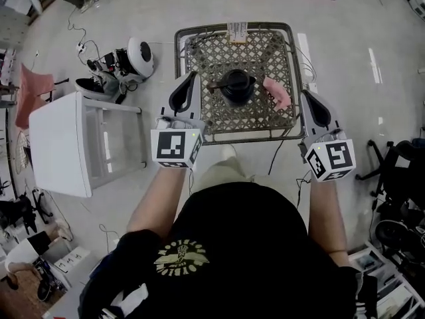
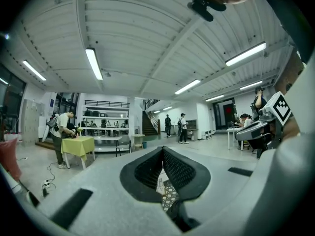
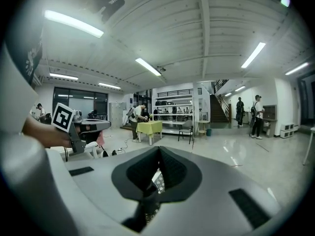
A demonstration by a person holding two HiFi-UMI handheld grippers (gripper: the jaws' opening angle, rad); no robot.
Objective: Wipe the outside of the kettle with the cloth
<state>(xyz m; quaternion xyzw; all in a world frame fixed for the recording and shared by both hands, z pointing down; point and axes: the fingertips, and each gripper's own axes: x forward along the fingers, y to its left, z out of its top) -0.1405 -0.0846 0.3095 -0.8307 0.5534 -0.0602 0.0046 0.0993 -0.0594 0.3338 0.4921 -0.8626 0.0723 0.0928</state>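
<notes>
By the table's near corners, left gripper and right gripper shut, empty, flanking kettle and cloth.

Illumination is bright and even in all three views. The source is rows of long ceiling lamps, visible in both gripper views and overexposed to plain white. In the head view the pale floor carries narrow streaks of lamp glare; shadows there are soft and faint. Both gripper views bend straight lines strongly toward the edges and show black corners. Their nearest surfaces, along the bottom, are slightly out of focus; the distant room is sharp.
</notes>
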